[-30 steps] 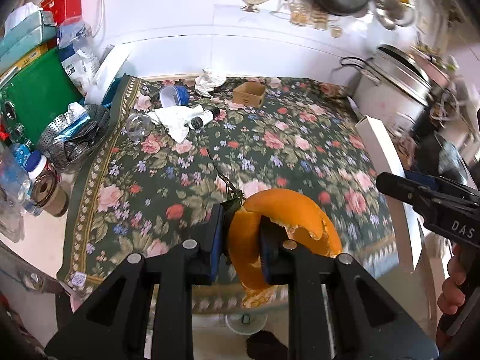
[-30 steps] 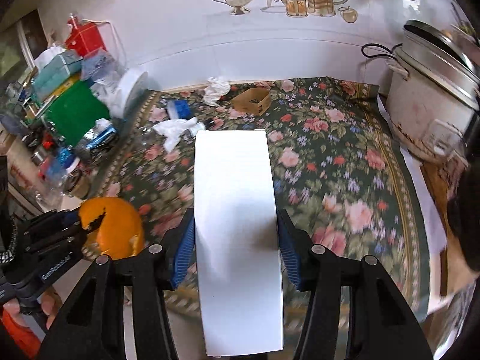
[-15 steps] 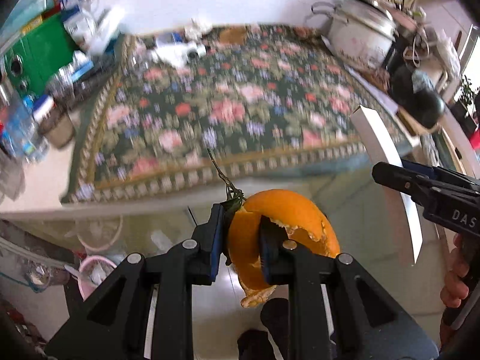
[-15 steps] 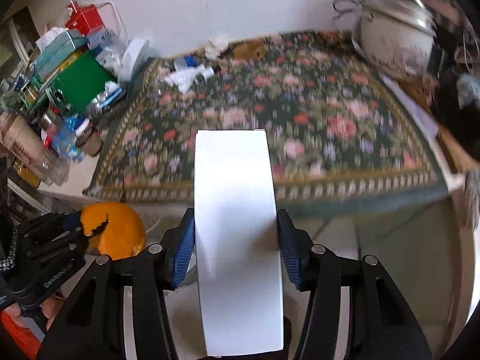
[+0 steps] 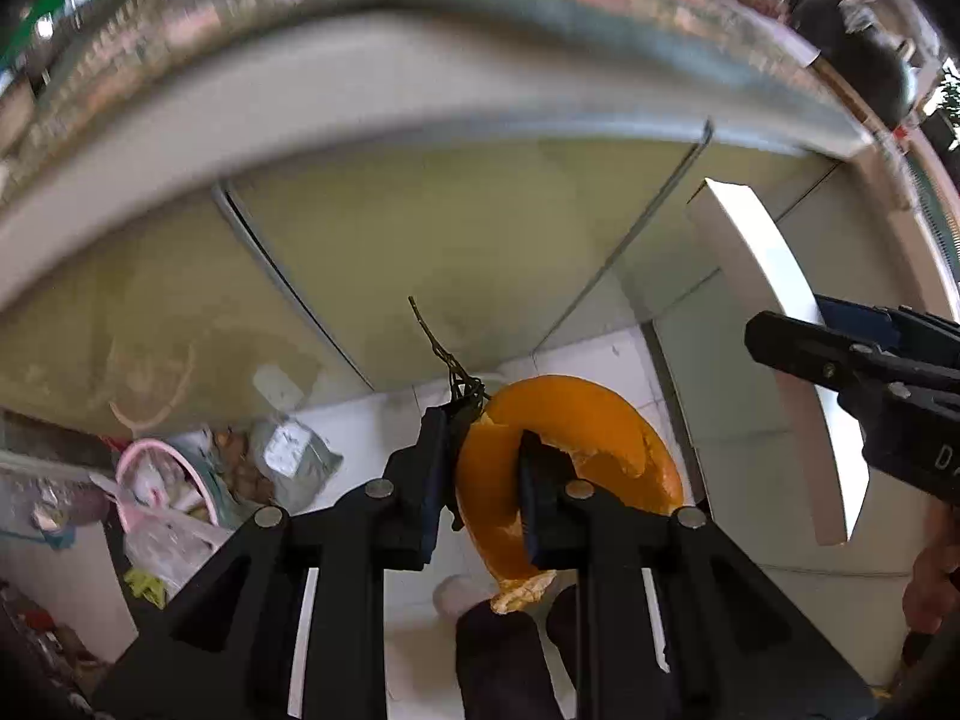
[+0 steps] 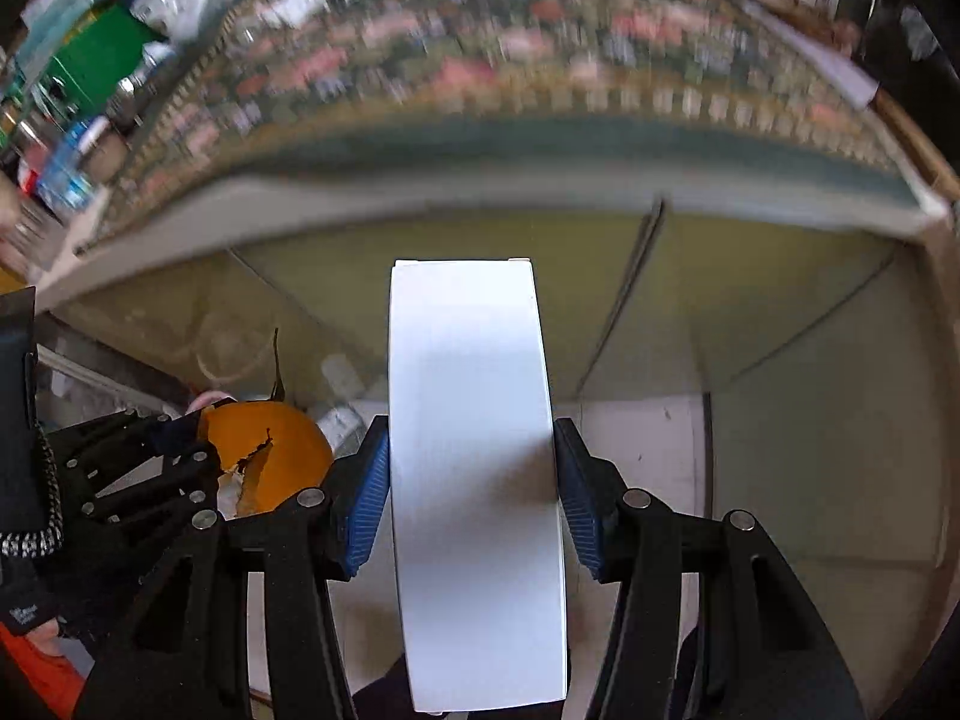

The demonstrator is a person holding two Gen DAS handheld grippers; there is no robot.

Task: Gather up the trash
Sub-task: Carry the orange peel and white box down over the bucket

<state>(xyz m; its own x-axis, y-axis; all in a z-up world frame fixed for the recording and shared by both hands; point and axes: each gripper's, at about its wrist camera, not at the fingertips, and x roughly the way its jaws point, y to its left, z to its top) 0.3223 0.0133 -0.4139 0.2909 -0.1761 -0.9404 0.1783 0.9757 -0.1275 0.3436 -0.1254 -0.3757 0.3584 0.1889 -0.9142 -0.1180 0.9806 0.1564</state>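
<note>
My left gripper [image 5: 480, 468] is shut on a torn orange peel [image 5: 576, 450] with a dry stem, held over the white floor in front of the table. In the right wrist view the same orange peel [image 6: 270, 456] shows at the lower left, in the left gripper's fingers [image 6: 150, 468]. My right gripper [image 6: 471, 492] is shut on a long white box [image 6: 474, 480], its blue pads pressing both long sides. That white box [image 5: 780, 324] also shows at the right of the left wrist view. A pink-rimmed trash bin [image 5: 162, 498] with a plastic liner stands on the floor at lower left.
The table edge [image 6: 480, 192] with the floral cloth curves across the top, blurred. Olive cabinet fronts [image 5: 450, 252] fill the space under it. A crumpled silver packet [image 5: 294, 456] lies beside the bin. Clutter of bottles and a green board [image 6: 90, 66] sits at the table's left end.
Both grippers have dropped from above the table to below its edge, keeping hold of the peel and the box. The view now faces the cabinet fronts and floor, with the bin in sight.
</note>
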